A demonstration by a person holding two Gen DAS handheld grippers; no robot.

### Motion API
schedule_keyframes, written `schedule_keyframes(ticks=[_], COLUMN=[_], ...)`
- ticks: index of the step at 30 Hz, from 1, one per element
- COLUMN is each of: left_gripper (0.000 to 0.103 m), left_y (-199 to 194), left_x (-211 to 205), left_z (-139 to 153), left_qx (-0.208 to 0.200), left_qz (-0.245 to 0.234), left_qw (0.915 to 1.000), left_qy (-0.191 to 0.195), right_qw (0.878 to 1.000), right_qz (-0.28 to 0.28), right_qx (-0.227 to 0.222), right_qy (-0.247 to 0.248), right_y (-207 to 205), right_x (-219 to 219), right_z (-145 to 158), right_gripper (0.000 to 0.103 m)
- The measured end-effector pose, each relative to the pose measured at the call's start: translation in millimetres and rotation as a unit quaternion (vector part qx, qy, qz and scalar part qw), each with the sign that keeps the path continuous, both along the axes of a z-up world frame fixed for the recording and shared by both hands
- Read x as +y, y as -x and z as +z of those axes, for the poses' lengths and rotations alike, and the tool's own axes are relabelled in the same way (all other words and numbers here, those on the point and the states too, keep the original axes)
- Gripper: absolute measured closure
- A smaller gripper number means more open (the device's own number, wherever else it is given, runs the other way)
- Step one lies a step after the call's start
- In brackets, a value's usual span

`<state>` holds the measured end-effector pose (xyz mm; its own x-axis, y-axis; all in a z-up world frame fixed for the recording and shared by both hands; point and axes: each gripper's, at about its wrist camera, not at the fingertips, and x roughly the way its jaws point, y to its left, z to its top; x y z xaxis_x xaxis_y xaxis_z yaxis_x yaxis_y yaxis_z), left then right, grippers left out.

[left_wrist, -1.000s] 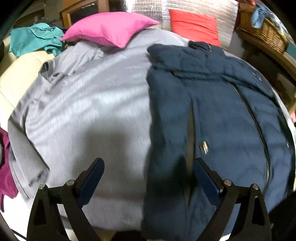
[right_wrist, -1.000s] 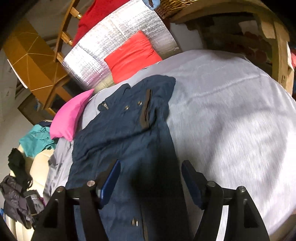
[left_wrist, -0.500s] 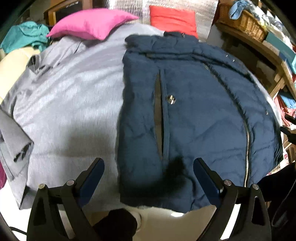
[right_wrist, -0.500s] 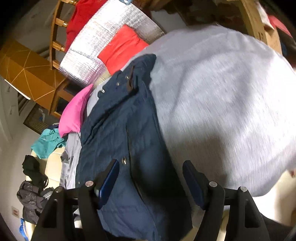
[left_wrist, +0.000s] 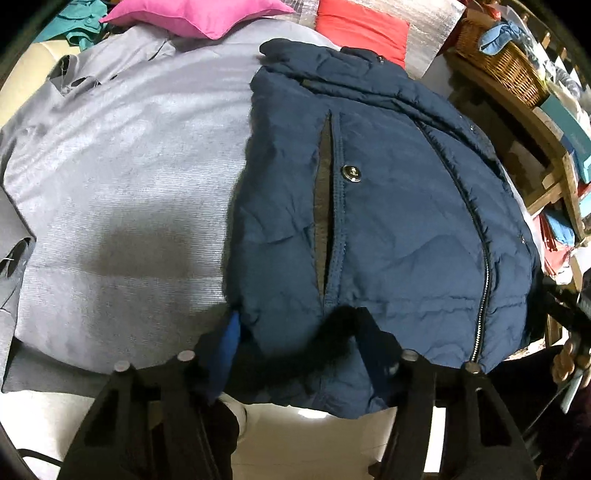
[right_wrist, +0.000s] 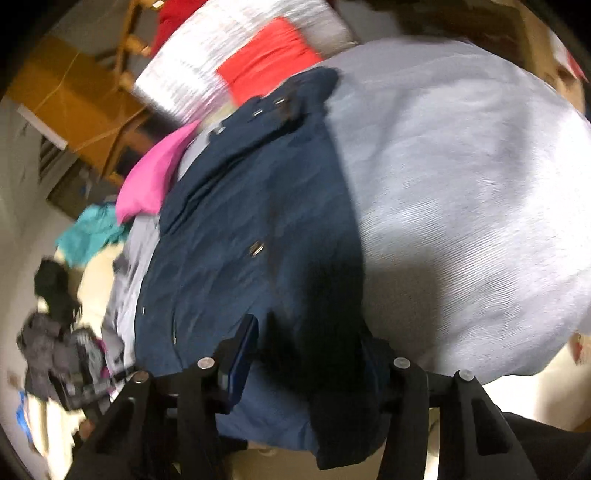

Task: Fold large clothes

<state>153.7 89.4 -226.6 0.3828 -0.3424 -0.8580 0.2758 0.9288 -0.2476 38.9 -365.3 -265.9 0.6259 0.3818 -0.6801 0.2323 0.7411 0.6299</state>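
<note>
A navy padded jacket (left_wrist: 388, 206) lies flat on a grey sheet (left_wrist: 122, 166), zip and a snap pocket facing up, collar at the far end. My left gripper (left_wrist: 303, 336) straddles the jacket's near left hem corner, its jaws partly closed around the fabric. In the right wrist view the jacket (right_wrist: 243, 229) runs away from me. My right gripper (right_wrist: 310, 350) straddles the near right hem corner, jaws narrowed around the cloth. The view is blurred.
A pink pillow (left_wrist: 199, 14) and a red pillow (left_wrist: 362, 26) lie at the far end. A wicker basket (left_wrist: 498, 62) sits on wooden shelves at right. Teal clothing (right_wrist: 92, 236) and dark clothes (right_wrist: 51, 354) lie at left.
Both grippers have drawn back to the jacket's near hem and lowered onto it. Their jaws have narrowed from wide open to gripping the hem corners.
</note>
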Motion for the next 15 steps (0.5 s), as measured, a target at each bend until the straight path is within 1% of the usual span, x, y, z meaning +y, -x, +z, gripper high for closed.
schedule_keyframes(ticks=[2,3,4,6,8,10,12,15], left_gripper=[0.041,0.041,0.041,0.039,0.033,0.033,0.033,0.034], left_y=[0,0,-1,-1,-1,-2,-1,1], left_x=[2,4,5,5,6,8,12,13], left_z=[-1,-1,-2,-4,-6,-8,-7,-5], left_qx=[0.003,0.004,0.004,0.008,0.014,0.02,0.017,0.012], left_qz=[0.005,0.009,0.012,0.013,0.016,0.021,0.029,0.023], left_qw=[1.0,0.9999,0.9999,0.9999,0.9998,0.9996,0.9994,0.9995], left_qy=[0.007,0.007,0.005,0.002,-0.002,0.003,0.008,0.016], right_qw=[1.0,0.999,0.999,1.0,1.0,1.0,0.999,0.999], right_qz=[0.019,0.02,0.02,0.014,0.017,0.021,0.031,0.048], right_qx=[-0.001,0.003,0.008,0.013,0.011,0.01,0.006,-0.014], right_qy=[0.02,0.032,0.033,0.019,0.013,0.018,0.022,0.005], right_y=[-1,-2,-2,-3,-2,-1,0,-1], right_x=[11,13,13,10,9,11,14,19], right_z=[2,1,-1,-4,-5,-5,-4,1], right_gripper=[0.049,0.049,0.049,0.048,0.043,0.042,0.042,0.042])
